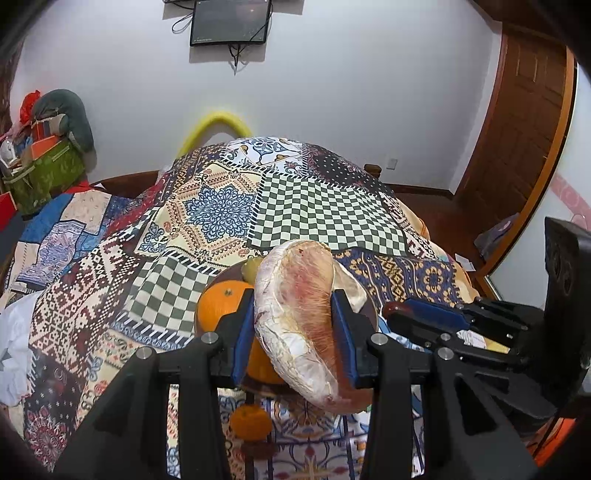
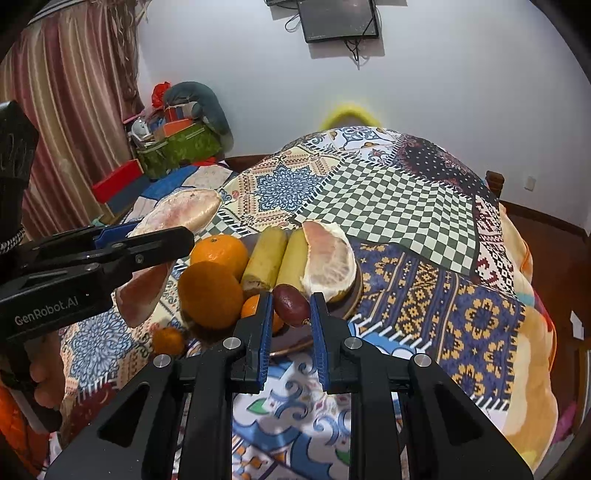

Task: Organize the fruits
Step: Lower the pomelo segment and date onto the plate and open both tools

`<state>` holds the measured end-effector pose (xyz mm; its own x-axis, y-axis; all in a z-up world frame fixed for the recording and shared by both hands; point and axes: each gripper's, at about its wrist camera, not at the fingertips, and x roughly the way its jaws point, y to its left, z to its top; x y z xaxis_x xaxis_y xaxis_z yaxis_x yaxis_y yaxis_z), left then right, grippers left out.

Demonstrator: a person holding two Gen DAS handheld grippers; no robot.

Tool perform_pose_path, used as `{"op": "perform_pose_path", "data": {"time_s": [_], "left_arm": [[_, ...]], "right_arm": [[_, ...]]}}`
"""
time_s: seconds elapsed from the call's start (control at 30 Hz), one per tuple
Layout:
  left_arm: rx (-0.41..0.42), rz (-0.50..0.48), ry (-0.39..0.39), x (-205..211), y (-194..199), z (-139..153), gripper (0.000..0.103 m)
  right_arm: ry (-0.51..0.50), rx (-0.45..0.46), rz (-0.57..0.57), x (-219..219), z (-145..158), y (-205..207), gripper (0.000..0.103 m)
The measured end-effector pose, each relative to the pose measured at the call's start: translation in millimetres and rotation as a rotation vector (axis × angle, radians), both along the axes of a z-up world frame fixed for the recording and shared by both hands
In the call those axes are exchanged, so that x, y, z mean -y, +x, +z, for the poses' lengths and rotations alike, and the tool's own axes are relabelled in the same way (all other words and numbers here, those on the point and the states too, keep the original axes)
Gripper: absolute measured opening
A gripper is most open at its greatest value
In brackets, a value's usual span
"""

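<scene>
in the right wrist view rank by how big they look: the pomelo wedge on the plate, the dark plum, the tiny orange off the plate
1. pomelo wedge
2. dark plum
3. tiny orange, only a little smaller than the plum; nearness to the camera could sway that.

Plate (image 2: 352, 295) mostly buried under fruit, only a dark rim showing. Lower end of pomelo segment (image 1: 295, 317) hidden behind left gripper (image 1: 293, 295) fingers. Yellow thing (image 1: 214, 127) beyond patchwork cloth (image 1: 314, 206) blurred, unidentifiable. Wall screen (image 2: 338, 18) cropped by top edge.

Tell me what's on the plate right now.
On the plate: two oranges, two bananas, a peeled pomelo segment and a dark red fruit. The right tool's fingers cover part of a small orange.
</scene>
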<state>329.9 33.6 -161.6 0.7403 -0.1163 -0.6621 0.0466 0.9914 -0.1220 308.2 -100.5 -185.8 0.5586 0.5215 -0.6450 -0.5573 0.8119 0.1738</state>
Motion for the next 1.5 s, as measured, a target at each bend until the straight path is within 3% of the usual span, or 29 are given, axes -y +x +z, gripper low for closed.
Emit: {"op": "perform_pose_path", "data": {"time_s": [0.4, 0.6, 0.83, 0.93, 1.07, 1.5], "left_arm": [[-0.082, 0.022, -0.012, 0, 43, -20, 0.040], [-0.107, 0.013, 0.027, 7, 52, -29, 0.040], [-0.133, 0.024, 0.011, 7, 59, -39, 0.040], [-0.131, 0.017, -0.002, 8, 58, -36, 0.040], [-0.114, 0.007, 0.012, 10, 52, -28, 0.040], [-0.054, 0.051, 0.020, -8, 4, 8, 0.041]], "right_arm": [[-0.013, -0.047, 0.001, -5, -17, 19, 0.018], [-0.020, -0.073, 0.011, -9, -27, 20, 0.019], [-0.032, -0.090, 0.018, -14, -31, 23, 0.019], [-0.036, -0.097, 0.017, -14, -32, 24, 0.019], [-0.045, -0.094, 0.014, -14, -31, 26, 0.030], [-0.033, -0.020, 0.005, -7, 5, -2, 0.030]]}}
